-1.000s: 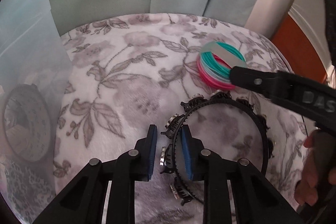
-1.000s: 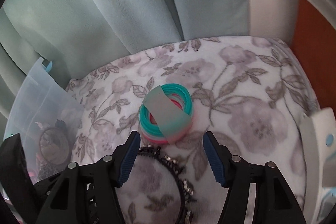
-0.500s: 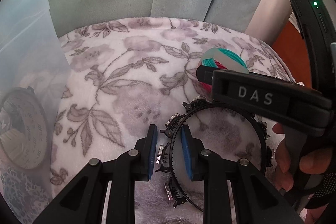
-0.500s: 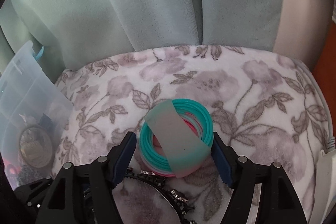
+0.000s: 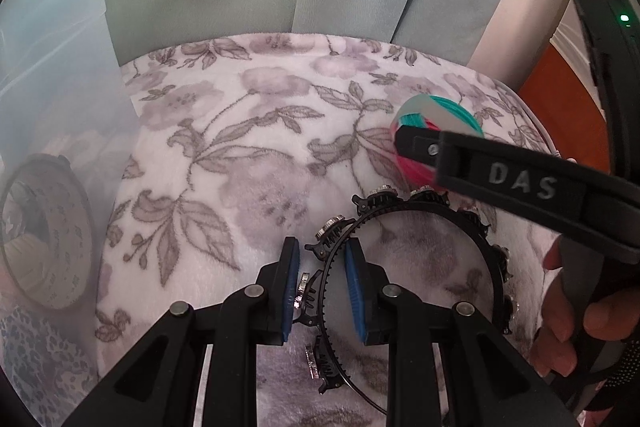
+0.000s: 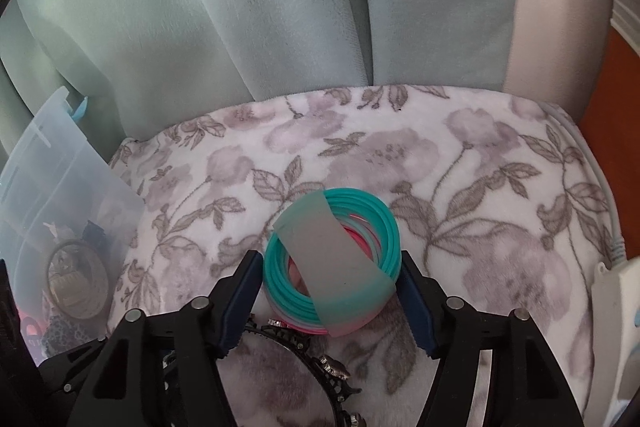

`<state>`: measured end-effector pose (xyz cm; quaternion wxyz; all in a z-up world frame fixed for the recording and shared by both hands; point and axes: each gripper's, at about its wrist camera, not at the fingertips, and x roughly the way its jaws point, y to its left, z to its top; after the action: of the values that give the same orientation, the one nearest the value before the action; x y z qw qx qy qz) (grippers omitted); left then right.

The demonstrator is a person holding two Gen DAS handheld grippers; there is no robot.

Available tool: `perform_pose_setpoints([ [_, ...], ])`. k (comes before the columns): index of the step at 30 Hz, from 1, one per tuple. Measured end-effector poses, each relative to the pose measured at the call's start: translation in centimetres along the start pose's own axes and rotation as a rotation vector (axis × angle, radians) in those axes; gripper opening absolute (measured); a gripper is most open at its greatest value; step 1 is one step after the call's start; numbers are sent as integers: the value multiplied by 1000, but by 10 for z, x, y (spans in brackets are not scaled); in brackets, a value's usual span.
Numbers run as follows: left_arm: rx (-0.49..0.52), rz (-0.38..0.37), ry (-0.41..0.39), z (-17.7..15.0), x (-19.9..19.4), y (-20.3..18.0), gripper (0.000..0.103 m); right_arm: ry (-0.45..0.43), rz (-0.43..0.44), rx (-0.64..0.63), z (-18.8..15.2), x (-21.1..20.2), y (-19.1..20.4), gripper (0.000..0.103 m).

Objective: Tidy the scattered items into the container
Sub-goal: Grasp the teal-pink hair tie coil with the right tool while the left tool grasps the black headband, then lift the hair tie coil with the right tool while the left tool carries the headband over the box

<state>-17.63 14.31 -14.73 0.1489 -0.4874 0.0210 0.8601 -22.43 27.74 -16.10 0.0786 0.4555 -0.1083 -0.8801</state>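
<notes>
On the blanket point(image 6: 460, 163), the bangle stack point(image 6: 332, 263) lies just behind the headband point(image 5: 420, 227), container point(image 6: 52, 211) at left.

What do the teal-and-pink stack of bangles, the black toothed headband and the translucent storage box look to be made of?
Teal-and-pink stack of bangles: probably silicone or soft plastic; matte, thin rings bound by a frosted translucent band.
Black toothed headband: likely hard plastic; thin black hoop with comb teeth, studded with glinting, rhinestone-like stones.
Translucent storage box: cloudy plastic; its contents show blurred through the wall.
</notes>
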Motion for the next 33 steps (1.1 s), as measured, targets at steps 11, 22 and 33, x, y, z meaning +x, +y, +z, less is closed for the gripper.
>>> perform_pose_setpoints([
  [11, -12, 18, 47, -19, -20, 8, 16, -24, 5, 51, -24, -56, 6, 69],
  [22, -6, 50, 53, -47, -57, 10, 16, -54, 16, 100, -57, -122, 16, 69],
  [33, 35, 26, -40, -51, -116, -5, 16, -112, 8, 137, -83, -182, 28, 69],
])
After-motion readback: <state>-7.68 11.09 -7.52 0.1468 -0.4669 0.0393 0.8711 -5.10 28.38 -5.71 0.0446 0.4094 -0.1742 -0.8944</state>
